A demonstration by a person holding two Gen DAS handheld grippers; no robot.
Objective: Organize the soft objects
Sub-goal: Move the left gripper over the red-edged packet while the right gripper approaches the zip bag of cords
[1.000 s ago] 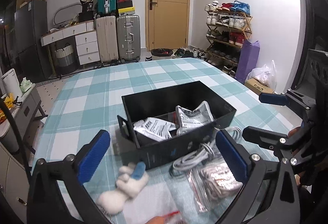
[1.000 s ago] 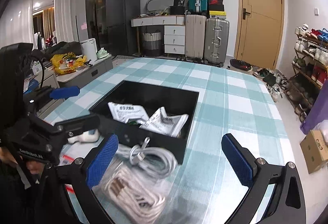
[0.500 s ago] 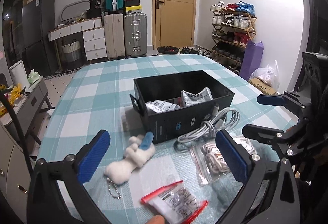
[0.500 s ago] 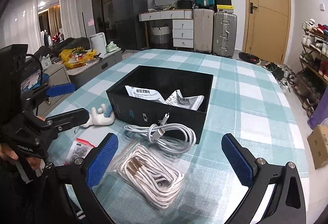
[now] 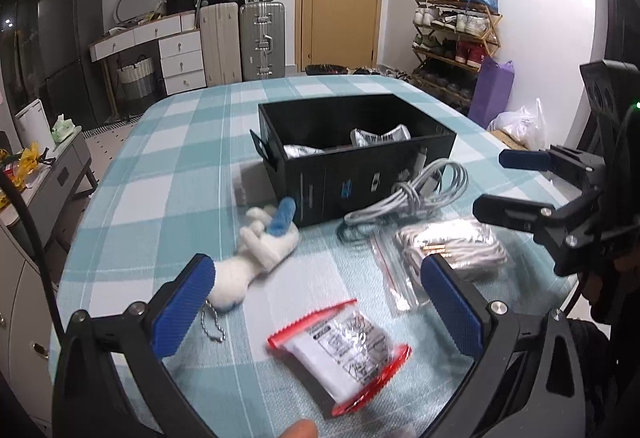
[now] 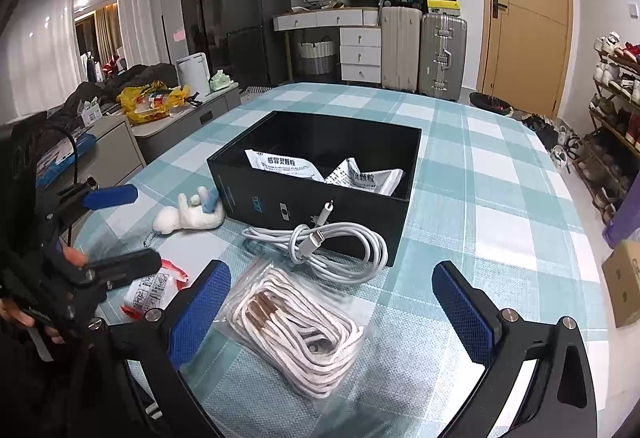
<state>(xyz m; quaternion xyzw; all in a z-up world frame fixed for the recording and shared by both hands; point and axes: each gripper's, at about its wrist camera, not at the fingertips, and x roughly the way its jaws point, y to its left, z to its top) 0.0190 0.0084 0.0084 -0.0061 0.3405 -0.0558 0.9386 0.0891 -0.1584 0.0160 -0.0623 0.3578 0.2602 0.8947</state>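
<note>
A black open box [image 5: 360,173] [image 6: 320,193] stands mid-table with two white sachets [image 6: 284,165] inside. In front of it lie a white plush toy [image 5: 260,254] [image 6: 188,217], a grey coiled cable [image 5: 416,193] [image 6: 332,246], a clear bag of white cords [image 5: 448,250] [image 6: 296,326] and a red-edged packet [image 5: 344,350] [image 6: 152,290]. My left gripper [image 5: 316,310] [image 6: 120,226] is open and empty, above the packet. My right gripper [image 6: 332,318] [image 5: 504,181] is open and empty, above the bag of cords.
The table carries a teal checked cloth [image 5: 192,141] [image 6: 480,197]. Suitcases [image 5: 244,37], drawers and a door stand beyond the far edge. A shoe rack [image 5: 452,37] is at the right, a low grey cabinet [image 6: 172,125] at the left.
Both grippers have pulled back from the box toward the near edge. The packet and the whole plush toy have come into the left wrist view. Both stay open.
</note>
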